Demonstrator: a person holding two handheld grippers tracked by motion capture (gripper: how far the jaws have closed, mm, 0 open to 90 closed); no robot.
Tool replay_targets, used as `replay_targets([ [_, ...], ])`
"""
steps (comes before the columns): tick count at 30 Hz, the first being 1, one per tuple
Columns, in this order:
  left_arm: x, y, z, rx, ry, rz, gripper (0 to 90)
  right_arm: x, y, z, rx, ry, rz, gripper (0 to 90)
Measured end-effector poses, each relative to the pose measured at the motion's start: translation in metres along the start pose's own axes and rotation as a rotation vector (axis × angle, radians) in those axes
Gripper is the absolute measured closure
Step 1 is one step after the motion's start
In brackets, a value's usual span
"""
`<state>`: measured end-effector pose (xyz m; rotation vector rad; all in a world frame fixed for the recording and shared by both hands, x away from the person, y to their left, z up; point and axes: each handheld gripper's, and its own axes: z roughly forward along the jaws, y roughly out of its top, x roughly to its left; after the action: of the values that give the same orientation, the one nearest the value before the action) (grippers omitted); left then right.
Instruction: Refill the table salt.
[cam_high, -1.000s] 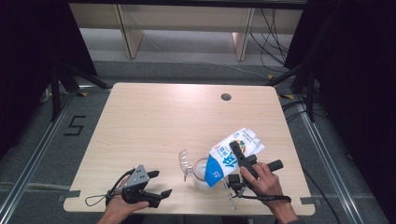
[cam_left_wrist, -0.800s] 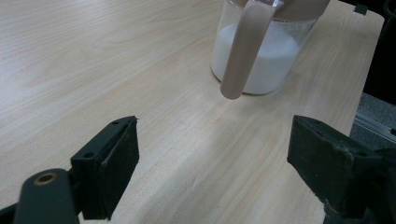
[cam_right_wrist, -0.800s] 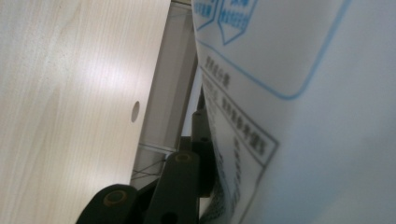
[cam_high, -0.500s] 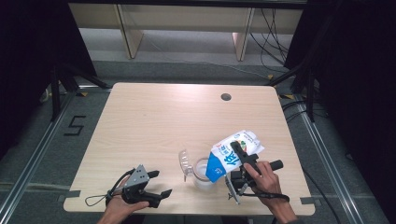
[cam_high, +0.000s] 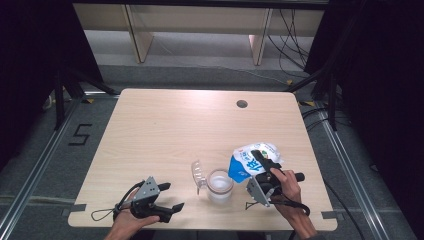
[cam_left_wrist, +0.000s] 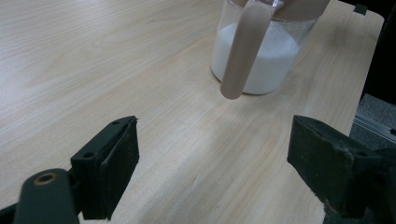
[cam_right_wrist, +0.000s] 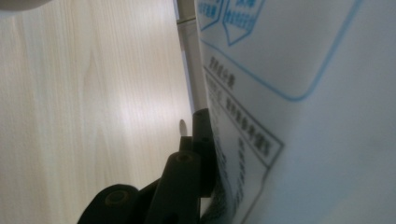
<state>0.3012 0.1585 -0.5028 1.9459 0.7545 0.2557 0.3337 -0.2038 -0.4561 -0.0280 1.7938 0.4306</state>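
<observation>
While the right gripper, clamped on the tilted white-and-blue pouch, pours into the clear jug at its 9 o'clock, the left gripper rests with jaws apart; next: keep the spout over the rim.

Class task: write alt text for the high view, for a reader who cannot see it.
The right gripper holds a blue-and-white bag tilted over a clear pitcher of white powder on a wooden table. The left gripper, fingers open, rests near the table's front edge.
</observation>
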Motion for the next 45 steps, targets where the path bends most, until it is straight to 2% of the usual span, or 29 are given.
replay_targets([
  [2,0.0,0.0,0.0,0.001,0.0,0.0,16.1,-0.001,-0.003,0.002,-0.021,0.027,0.06,84.0],
  [3,0.0,0.0,0.0,0.001,-0.001,0.0,16.1,-0.004,-0.005,0.002,-0.016,0.026,0.056,84.1],
  [4,0.0,0.0,0.0,0.0,0.0,-0.001,16.1,-0.004,-0.006,0.004,-0.035,0.04,0.098,84.1],
  [5,0.0,0.0,0.0,0.0,0.0,-0.002,16.1,-0.006,-0.008,0.003,-0.025,0.032,0.129,84.1],
  [7,0.0,0.0,0.0,0.001,0.0,0.0,16.1,-0.008,-0.011,0.003,-0.028,0.044,0.182,84.1],
  [9,0.0,0.0,0.0,0.001,-0.001,0.001,16.1,-0.011,-0.016,0.003,-0.023,0.08,0.275,84.2],
  [12,0.0,0.0,0.0,0.001,-0.005,0.0,16.1,-0.013,-0.022,0.005,-0.033,0.095,0.336,84.3],
  [14,0.0,0.0,0.0,0.001,0.0,-0.002,16.1,-0.014,-0.027,0.006,-0.032,0.11,0.401,84.3],
  [19,0.0,0.0,0.0,0.0,0.0,0.0,16.1,-0.014,-0.037,0.011,-0.038,0.151,0.52,84.6],
  [20,0.0,0.0,0.0,0.0,0.0,-0.002,16.1,-0.015,-0.039,0.012,-0.048,0.156,0.532,84.6],
  [25,0.0,0.0,0.0,0.001,-0.001,0.0,16.1,-0.015,-0.049,0.015,-0.074,0.197,0.694,84.8],
  [31,0.0,0.0,0.0,0.001,-0.002,0.003,16.1,-0.012,-0.063,0.021,-0.107,0.242,0.835,84.9],
  [34,0.001,0.0,0.0,0.002,-0.004,0.008,16.1,-0.011,-0.069,0.025,-0.139,0.248,0.893,84.9],
  [38,0.0,0.0,0.0,0.001,-0.001,0.003,16.1,-0.009,-0.075,0.028,-0.169,0.276,0.93,85.0],
  [39,0.0,0.0,0.0,0.001,-0.001,0.003,16.1,-0.007,-0.074,0.028,-0.166,0.297,0.971,85.0],
  [40,0.0,0.0,0.0,0.002,-0.001,0.0,16.1,-0.006,-0.075,0.029,-0.172,0.313,0.982,85.0],
  [41,0.0,0.0,0.0,0.001,-0.001,0.003,16.1,-0.005,-0.076,0.03,-0.177,0.304,0.973,85.0],
  [42,0.0,0.0,0.0,0.0,0.0,-0.001,16.1,-0.004,-0.075,0.029,-0.162,0.31,0.989,85.0],
  [44,0.0,0.0,0.0,0.001,0.0,-0.001,16.1,-0.003,-0.076,0.03,-0.16,0.349,1.006,85.1],
  [45,0.0,0.0,0.0,0.001,-0.001,0.001,16.1,-0.003,-0.077,0.032,-0.179,0.326,1.0,85.1],
])
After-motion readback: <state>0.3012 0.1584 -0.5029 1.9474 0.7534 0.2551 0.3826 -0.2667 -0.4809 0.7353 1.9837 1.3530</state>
